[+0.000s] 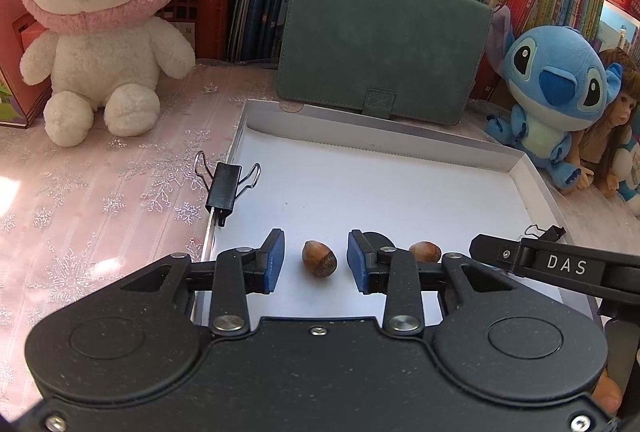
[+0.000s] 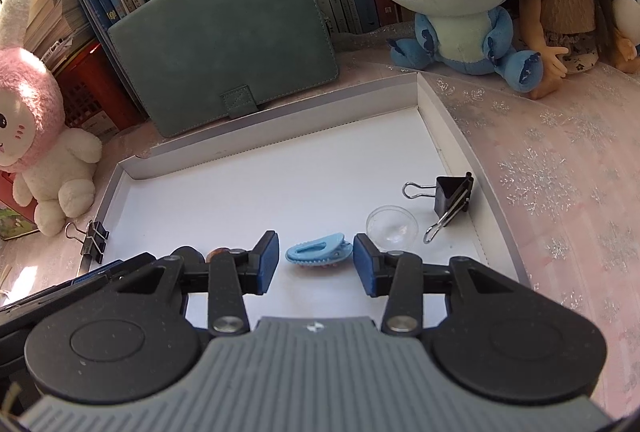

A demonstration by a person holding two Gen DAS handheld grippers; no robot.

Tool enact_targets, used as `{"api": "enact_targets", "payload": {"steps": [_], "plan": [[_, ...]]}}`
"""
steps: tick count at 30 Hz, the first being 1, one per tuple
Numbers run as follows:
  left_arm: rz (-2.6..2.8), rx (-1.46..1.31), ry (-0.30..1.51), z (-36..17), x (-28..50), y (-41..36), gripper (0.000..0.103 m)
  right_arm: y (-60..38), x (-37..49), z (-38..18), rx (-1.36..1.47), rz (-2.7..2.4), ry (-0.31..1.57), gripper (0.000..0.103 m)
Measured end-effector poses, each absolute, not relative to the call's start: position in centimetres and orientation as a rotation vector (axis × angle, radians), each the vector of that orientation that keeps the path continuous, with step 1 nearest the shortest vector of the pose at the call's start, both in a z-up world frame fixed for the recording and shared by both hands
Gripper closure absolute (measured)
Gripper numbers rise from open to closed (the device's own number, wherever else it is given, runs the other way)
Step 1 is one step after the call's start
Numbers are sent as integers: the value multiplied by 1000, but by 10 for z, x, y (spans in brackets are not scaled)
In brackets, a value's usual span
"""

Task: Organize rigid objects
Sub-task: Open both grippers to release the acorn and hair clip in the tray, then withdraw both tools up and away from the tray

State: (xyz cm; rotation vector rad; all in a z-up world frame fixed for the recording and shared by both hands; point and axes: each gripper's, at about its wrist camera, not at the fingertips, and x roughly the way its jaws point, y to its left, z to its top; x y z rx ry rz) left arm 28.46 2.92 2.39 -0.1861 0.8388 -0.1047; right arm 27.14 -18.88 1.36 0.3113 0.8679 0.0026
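Brown hazelnut (image 1: 319,258) lies in the white tray (image 1: 400,191), between the left gripper (image 1: 316,260)'s spread pads, not pinched. Over in the right gripper (image 2: 316,260), a blue hair clip (image 2: 319,254) sits loose between its spread pads too. Round nuts roll, so a bump could send this one away.

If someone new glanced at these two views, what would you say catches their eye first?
Probably the plush toys against the bookshelf: a pink-hooded white bunny at the left and a blue plush at the right, flanking a green case. Next, the shallow white tray, where a hazelnut lies between the left claw pads and a blue hair clip between the right claw pads, neither touched.
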Motion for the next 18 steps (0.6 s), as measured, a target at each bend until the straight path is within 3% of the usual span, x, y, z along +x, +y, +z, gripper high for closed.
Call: {"api": "enact_targets", "payload": {"steps": [7, 10, 14, 18], "plan": [[-103, -193, 787, 43, 267, 37, 56, -192, 260, 19, 333, 43, 863, 39], [-110, -187, 756, 52, 254, 39, 45, -196, 250, 27, 319, 65, 839, 35], [-127, -215, 692, 62, 228, 44, 21, -203, 229, 37, 297, 112, 799, 29], [-149, -229, 670, 66, 200, 46, 20, -209, 205, 42, 248, 148, 761, 21]]}}
